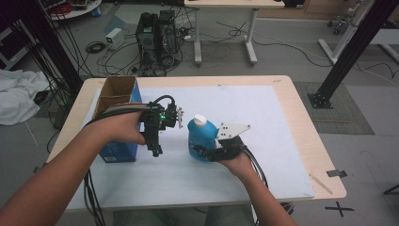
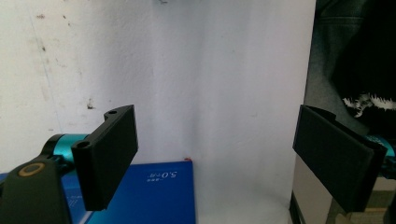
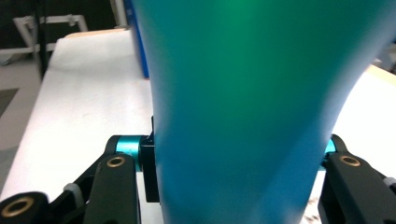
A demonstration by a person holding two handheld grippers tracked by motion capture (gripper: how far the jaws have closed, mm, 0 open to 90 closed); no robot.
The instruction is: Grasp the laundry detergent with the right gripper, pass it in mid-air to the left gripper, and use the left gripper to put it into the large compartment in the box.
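A blue bottle [image 1: 201,137] with a white cap [image 1: 200,119] stands upright near the middle of the white mat [image 1: 263,122]. My right gripper [image 1: 203,151] is shut on its lower body from the near right side. In the right gripper view the bottle [image 3: 243,102] sits between the two jaws. My left gripper [image 1: 156,146] hangs above the mat to the bottle's left, pointing down. Its jaws stand wide apart with nothing between them, and the left gripper [image 2: 217,140] looks onto bare mat. A blue box [image 1: 118,149] with an open cardboard top sits just left of it.
The box's corner [image 2: 154,196] lies under the left jaw. Light wooden table edges [image 1: 306,136] frame the mat. Beyond the table stand a computer tower [image 1: 157,40], loose cables, another table [image 1: 226,28] and black frame posts [image 1: 350,52]. White cloth [image 1: 19,94] lies at the left.
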